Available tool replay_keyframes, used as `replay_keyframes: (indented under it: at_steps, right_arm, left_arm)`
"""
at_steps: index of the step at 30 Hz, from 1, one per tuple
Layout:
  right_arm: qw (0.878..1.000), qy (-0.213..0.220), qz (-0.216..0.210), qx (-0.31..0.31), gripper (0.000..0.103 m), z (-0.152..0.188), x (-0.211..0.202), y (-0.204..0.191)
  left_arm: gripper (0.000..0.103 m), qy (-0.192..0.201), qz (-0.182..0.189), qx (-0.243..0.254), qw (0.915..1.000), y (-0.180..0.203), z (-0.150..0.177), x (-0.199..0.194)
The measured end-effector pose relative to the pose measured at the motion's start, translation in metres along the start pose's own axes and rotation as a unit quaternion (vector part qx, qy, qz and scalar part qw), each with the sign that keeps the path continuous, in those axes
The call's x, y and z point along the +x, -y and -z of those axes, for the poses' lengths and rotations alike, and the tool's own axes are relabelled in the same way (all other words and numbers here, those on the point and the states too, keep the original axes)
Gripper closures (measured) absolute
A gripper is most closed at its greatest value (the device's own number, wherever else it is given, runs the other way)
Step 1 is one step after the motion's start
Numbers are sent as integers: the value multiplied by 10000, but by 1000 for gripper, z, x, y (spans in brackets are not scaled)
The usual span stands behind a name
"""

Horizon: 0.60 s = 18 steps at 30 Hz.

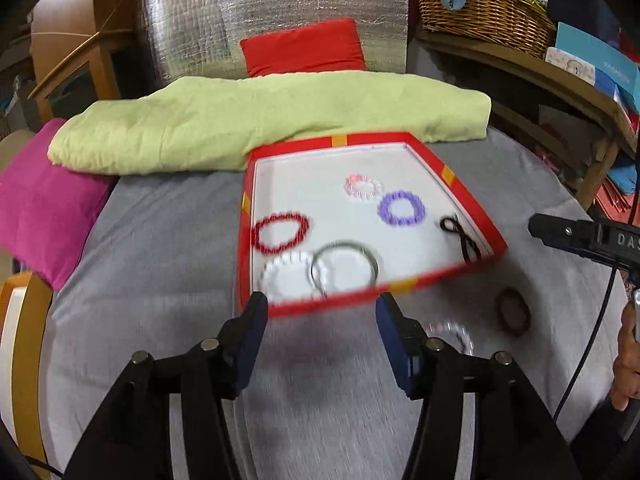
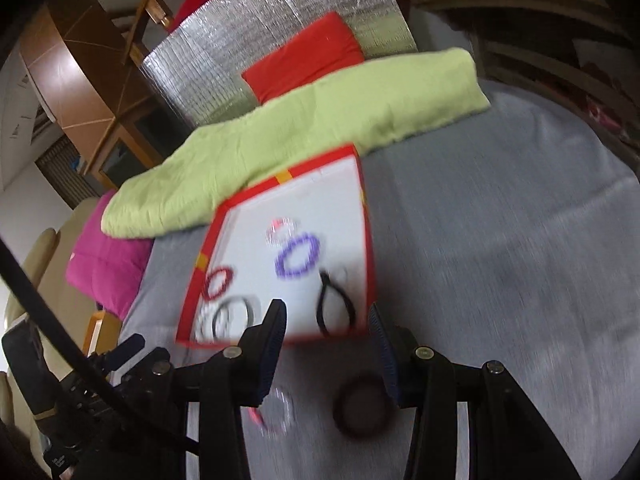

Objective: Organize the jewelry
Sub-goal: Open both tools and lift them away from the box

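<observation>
Across the middle of both frames lies the red tray, already holding six pieces: red bracelet, purple bracelet, pink one, white one, metal bangle, black cord. Two remain on the grey worktop, lower right: dark bracelet and clear bracelet, both blurred. Left tool and right tool gape wide, empty.

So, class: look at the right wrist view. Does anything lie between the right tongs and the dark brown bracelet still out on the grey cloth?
Nothing visible does. The right tongs are open and empty, and the dark brown bracelet lies on bare grey cloth just below them. The clear beaded bracelet sits off to its left, apart, and the red tray lies beyond.
</observation>
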State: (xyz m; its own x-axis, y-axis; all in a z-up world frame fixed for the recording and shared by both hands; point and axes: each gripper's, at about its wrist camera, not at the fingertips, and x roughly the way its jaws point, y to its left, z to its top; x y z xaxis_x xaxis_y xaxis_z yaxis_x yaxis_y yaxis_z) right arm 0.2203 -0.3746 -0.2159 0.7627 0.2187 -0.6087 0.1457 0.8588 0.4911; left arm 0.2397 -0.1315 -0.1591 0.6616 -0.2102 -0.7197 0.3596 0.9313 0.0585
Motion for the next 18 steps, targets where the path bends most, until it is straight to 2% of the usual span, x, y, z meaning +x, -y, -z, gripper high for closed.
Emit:
replay_keyframes:
  at_steps: [3,8,18]
  right_arm:
    - [9999,-119,40,-79,55,19,-10,4]
    - [9985,-204,236,-450,55,40,-20,4]
    - [9990,-283,183,-296,55,31,-13,10]
  left_arm:
    - [46,-99,-94,-39,9999,3,13,-6]
    - [46,-4,-207,-23,9998,3,19,-13]
    - [46,-4,-314,39,9995,6,16,-6]
